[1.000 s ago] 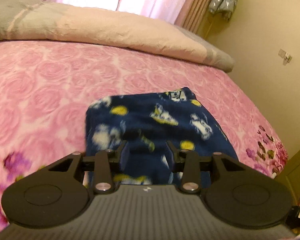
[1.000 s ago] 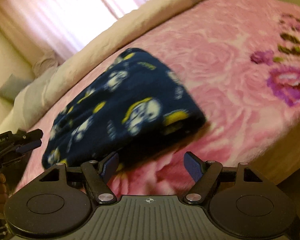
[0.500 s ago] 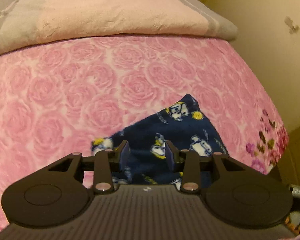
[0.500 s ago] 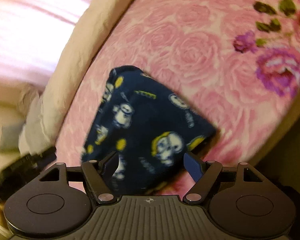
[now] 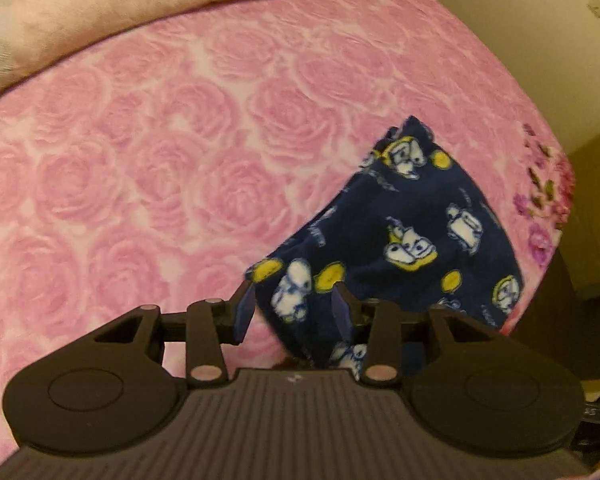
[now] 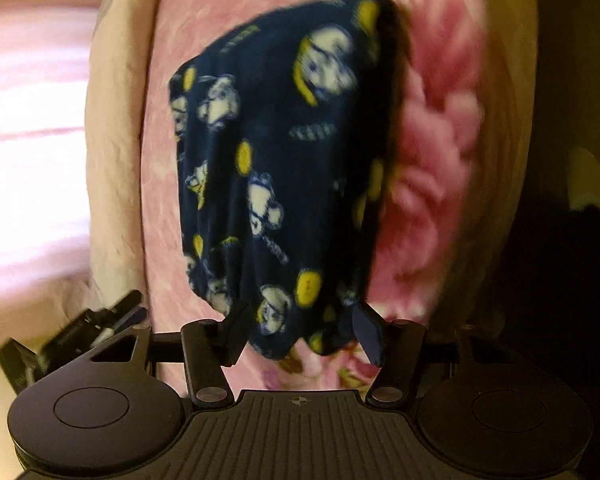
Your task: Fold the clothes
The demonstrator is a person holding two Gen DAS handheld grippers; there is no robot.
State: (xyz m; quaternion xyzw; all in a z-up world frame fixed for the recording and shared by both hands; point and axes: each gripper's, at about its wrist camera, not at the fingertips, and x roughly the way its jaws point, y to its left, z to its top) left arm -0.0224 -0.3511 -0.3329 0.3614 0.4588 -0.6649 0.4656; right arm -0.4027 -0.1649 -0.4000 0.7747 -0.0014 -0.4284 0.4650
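Pink rose-patterned bed (image 5: 148, 168) carries folded navy cartoon-print fleece (image 5: 412, 232); left gripper (image 5: 294, 308) and right gripper (image 6: 300, 330) fingers spread apart, gripping nothing.

Warm, dim yellowish indoor light tints both views. In the right wrist view, a blown-out pink-white glare fills the left edge, while the far right falls into near-black shadow; motion blur smears the folded navy fleece garment with white-and-yellow cartoon print (image 6: 284, 184) and the pink rose-patterned bedspread (image 6: 432, 152). The left wrist view is sharper, softening toward its curved fisheye corners.
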